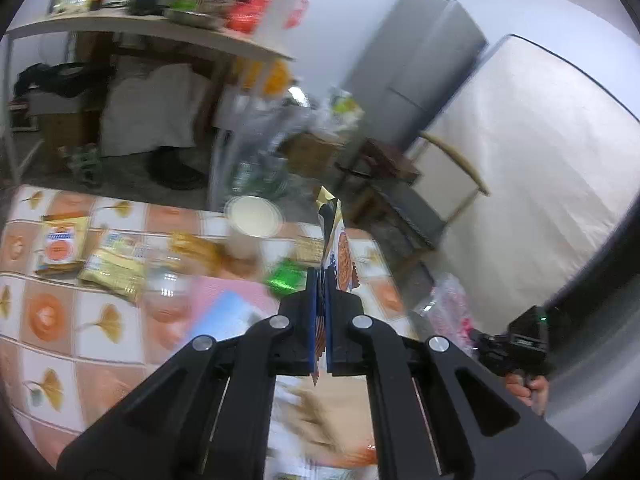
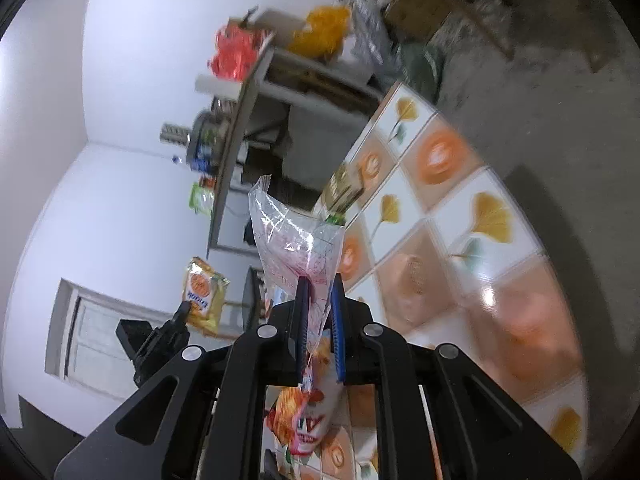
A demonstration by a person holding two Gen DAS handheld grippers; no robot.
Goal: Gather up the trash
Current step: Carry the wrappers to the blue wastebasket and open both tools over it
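Observation:
My left gripper (image 1: 320, 278) is shut on a yellow snack wrapper (image 1: 340, 248) with an orange biscuit picture, held edge-on above the tiled table (image 1: 52, 320). In the right wrist view that wrapper (image 2: 204, 292) hangs from the left gripper (image 2: 185, 309) at the left. My right gripper (image 2: 320, 282) is shut on a crumpled clear plastic bag (image 2: 288, 236) with pink print, lifted off the table (image 2: 460, 216). The left wrist view shows the same bag (image 1: 448, 300) at the right gripper (image 1: 475, 336), which a hand holds. An orange-red snack packet (image 2: 304, 412) lies under the right gripper.
On the table lie a paper cup (image 1: 252, 220), yellow packets (image 1: 60, 244), a green wrapper (image 1: 286, 276) and a pink-blue sheet (image 1: 228, 312). Behind stand a cluttered shelf table (image 1: 160, 28), a grey fridge (image 1: 416, 60), a wooden chair (image 1: 384, 168) and boxes and bags on the floor.

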